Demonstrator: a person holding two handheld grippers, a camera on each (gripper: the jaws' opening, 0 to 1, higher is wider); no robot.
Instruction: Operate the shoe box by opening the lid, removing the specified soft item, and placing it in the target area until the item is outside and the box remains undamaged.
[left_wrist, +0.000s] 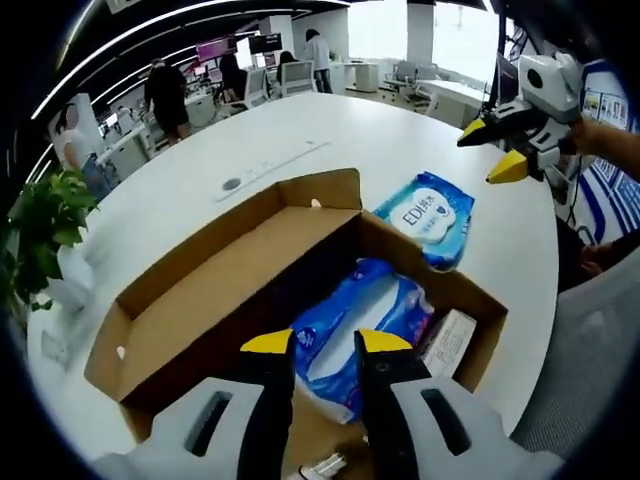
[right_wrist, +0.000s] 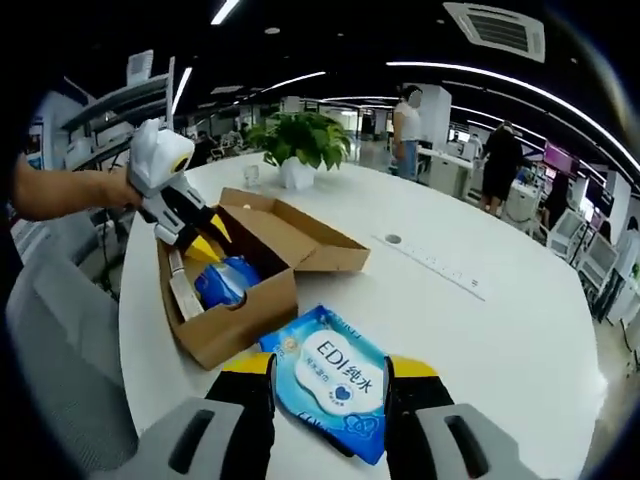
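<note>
Wipes pack (right_wrist: 335, 378) beside open box (right_wrist: 250, 310)

white oval worktop (left_wrist: 250, 160) carries a potted green plant (right_wrist: 297, 140) in a white pot near its far end in the right gripper view, with a small clear cup (right_wrist: 250, 176) just beside the pot. a round port (right_wrist: 392, 239) and a long flat strip (right_wrist: 440, 268) sit in the worktop surface. people (right_wrist: 407, 128) stand among desks in the background office; ceiling light strips (right_wrist: 224, 11) overhead.
</note>
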